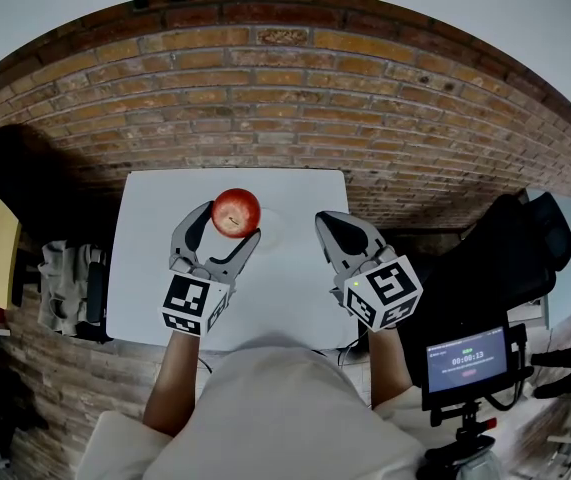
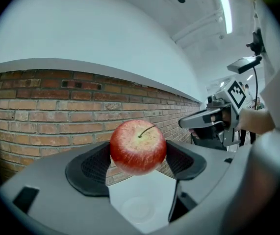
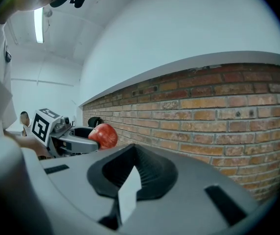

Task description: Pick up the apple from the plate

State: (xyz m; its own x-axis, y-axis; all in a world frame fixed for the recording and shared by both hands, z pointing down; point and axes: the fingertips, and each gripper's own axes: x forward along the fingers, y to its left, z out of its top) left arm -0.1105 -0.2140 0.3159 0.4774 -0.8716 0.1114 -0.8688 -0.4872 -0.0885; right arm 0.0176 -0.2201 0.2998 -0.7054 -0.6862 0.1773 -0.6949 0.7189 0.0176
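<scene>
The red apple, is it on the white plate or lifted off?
Lifted off: the left gripper holds the red apple above the empty white plate.

Red apple (image 1: 236, 211), white table (image 1: 145, 268)

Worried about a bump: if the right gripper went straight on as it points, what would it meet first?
Probably the brick wall; the right gripper, jaws together and empty, points at it with nothing visibly between. The apple sits off to its left.

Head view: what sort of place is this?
Probably an indoor lab or recording studio, not a home: a bare white table against a brick wall, a small screen on a stand beside it, and an overhead tube light.
</scene>
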